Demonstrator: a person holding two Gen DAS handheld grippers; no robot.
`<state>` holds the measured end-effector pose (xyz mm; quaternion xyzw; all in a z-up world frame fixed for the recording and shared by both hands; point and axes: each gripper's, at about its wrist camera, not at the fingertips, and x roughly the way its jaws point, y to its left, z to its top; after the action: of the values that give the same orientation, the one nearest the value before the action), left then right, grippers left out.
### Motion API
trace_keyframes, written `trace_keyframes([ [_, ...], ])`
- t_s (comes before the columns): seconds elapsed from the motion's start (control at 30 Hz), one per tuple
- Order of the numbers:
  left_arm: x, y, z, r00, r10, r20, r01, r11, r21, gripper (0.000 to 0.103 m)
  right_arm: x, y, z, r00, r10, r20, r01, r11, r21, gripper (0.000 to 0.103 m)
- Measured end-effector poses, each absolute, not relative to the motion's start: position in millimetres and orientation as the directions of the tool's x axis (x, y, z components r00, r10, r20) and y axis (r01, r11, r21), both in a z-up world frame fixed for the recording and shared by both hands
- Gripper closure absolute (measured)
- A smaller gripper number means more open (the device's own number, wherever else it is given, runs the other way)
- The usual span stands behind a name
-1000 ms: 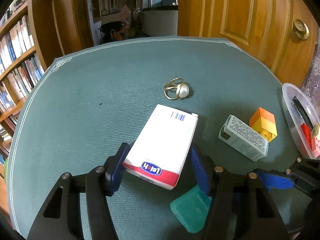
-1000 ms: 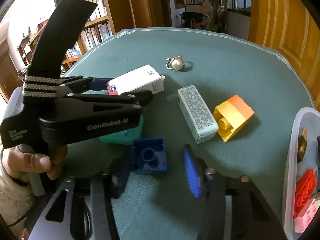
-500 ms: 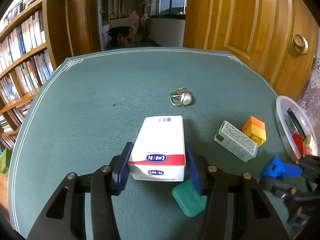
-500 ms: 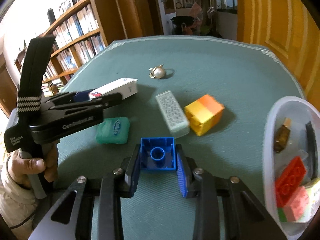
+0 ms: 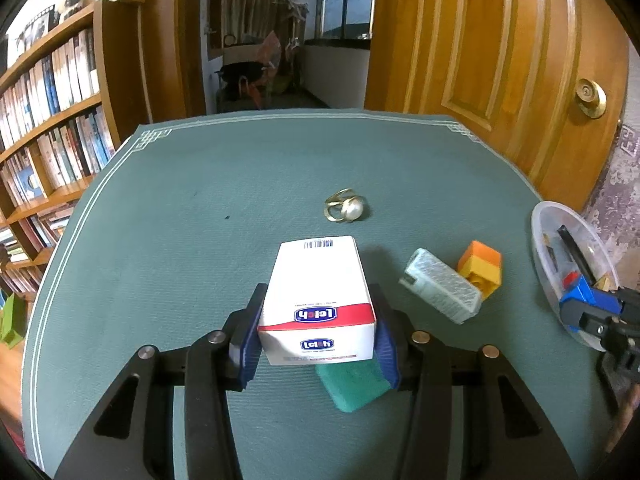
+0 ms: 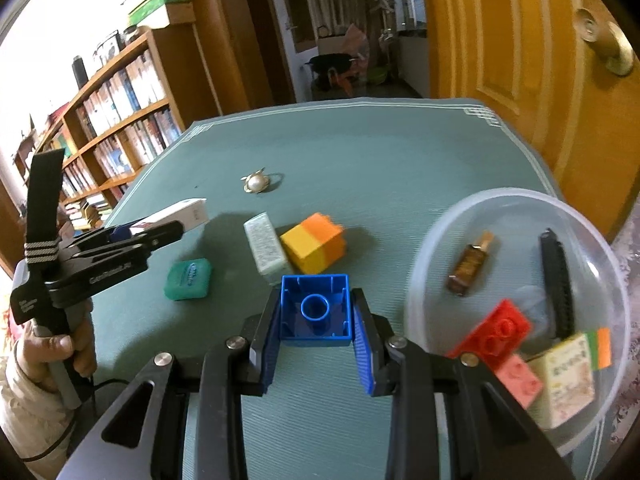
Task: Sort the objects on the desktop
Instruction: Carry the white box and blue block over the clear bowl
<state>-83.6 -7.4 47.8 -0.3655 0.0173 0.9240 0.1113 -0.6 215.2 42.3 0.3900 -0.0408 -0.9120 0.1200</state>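
Your left gripper (image 5: 318, 336) clamped the white box (image 5: 318, 298) above the table (image 5: 180, 240); your right gripper (image 6: 316, 346) squeezed the blue brick (image 6: 316, 306) beside the clear bowl (image 6: 516, 200) at the table's right edge.

Both views are fisheye: straight lines bow outward and black vignette fills the corners. Daylight enters through the window (image 5: 346, 12) at 12 o'clock in the left wrist view, leaving the room moderately bright. In the right wrist view the upper corner at 10 o'clock is blown out to white. On the counter (image 5: 240, 184) soft shadows fall toward 3 o'clock beside the white box (image 5: 318, 292). The clear bowl (image 6: 480, 208) at 3 o'clock is smeared by motion blur, while the blue brick (image 6: 316, 308) stays sharp.
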Motion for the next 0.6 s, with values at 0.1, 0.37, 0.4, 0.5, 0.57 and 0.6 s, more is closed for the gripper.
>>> trace_keyframes([
  [0.1, -79, 4, 55, -0.711, 0.209, -0.671, -0.24, -0.97, -0.047, 0.053, 1, 229, 47, -0.679, -0.237, -0.695, 0.157, -0.971, 0.178, 0.068],
  [0.37, -65, 43, 71, -0.708, 0.266, -0.654, -0.32, -0.947, -0.038, 0.052, 9, 268, 55, -0.714, -0.188, -0.674, 0.086, -0.979, 0.183, 0.068],
  [0.4, -63, 48, 73, -0.706, 0.276, -0.653, -0.332, -0.942, -0.039, 0.052, 9, 273, 55, -0.716, -0.186, -0.673, 0.078, -0.979, 0.187, 0.068],
  [0.5, -58, 66, 78, -0.699, 0.305, -0.647, -0.369, -0.929, -0.038, 0.052, 11, 287, 56, -0.723, -0.166, -0.671, 0.051, -0.981, 0.188, 0.068],
  [0.57, -55, 78, 81, -0.694, 0.321, -0.644, -0.392, -0.919, -0.036, 0.052, 12, 298, 57, -0.729, -0.152, -0.668, 0.032, -0.982, 0.188, 0.068],
  [0.6, -54, 85, 82, -0.691, 0.332, -0.642, -0.406, -0.913, -0.035, 0.052, 13, 304, 58, -0.731, -0.145, -0.667, 0.021, -0.981, 0.191, 0.068],
])
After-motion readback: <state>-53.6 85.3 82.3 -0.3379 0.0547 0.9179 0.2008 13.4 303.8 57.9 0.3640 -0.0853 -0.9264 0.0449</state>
